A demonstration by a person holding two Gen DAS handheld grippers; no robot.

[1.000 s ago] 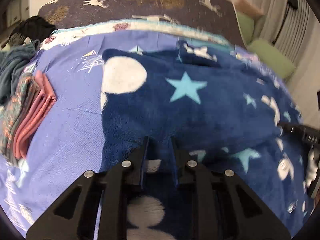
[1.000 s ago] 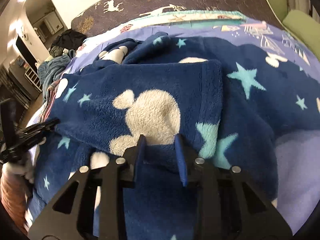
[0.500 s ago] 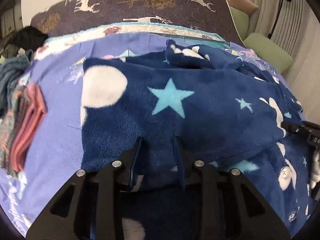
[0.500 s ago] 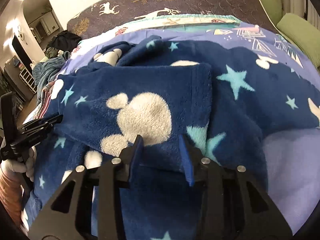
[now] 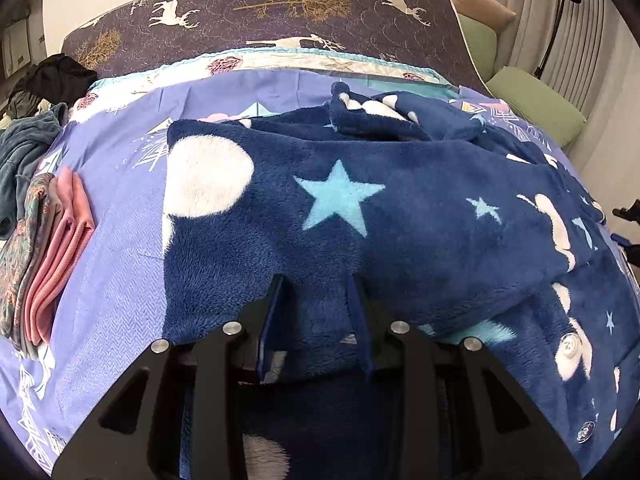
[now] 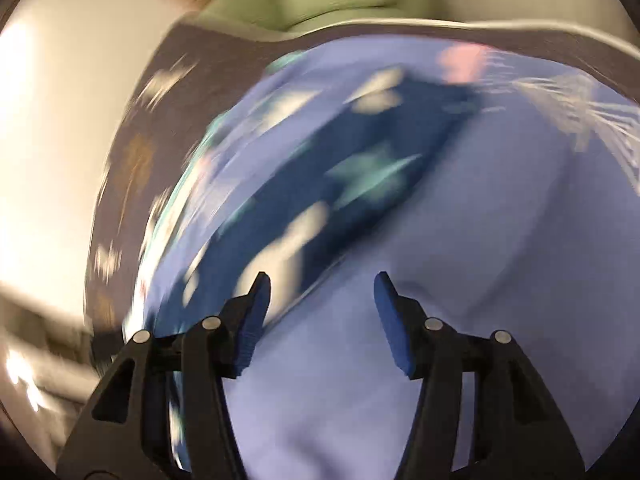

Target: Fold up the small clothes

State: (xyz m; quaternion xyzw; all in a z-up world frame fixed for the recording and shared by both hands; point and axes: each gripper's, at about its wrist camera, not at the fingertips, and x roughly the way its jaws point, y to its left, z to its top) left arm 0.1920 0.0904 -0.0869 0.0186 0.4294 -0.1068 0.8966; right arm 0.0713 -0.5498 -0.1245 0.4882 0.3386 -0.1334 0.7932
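A navy fleece garment (image 5: 340, 200) with white blobs and pale blue stars lies spread on the lilac bed sheet (image 5: 120, 240), its near part folded over. My left gripper (image 5: 316, 284) rests low at the garment's near edge. Its jaws stand partly apart, with the thick fold lying between the fingers and no visible pinch. The right wrist view is smeared by motion. There my right gripper (image 6: 321, 278) hangs over bare lilac sheet (image 6: 480, 240) with its jaws opening and nothing between them. The blurred fleece garment (image 6: 360, 168) lies ahead and to its left.
A stack of folded pink and patterned clothes (image 5: 52, 248) sits at the sheet's left edge. A heap of dark unfolded clothes (image 5: 24, 152) lies beyond it. A deer-print headboard (image 5: 280, 12) closes the far side, with green cushions (image 5: 536, 104) to its right.
My right gripper let go of the fleece, opened wide and swung fast with a roll to bare sheet. My left gripper's jaws widened around the fold and it barely shifted.
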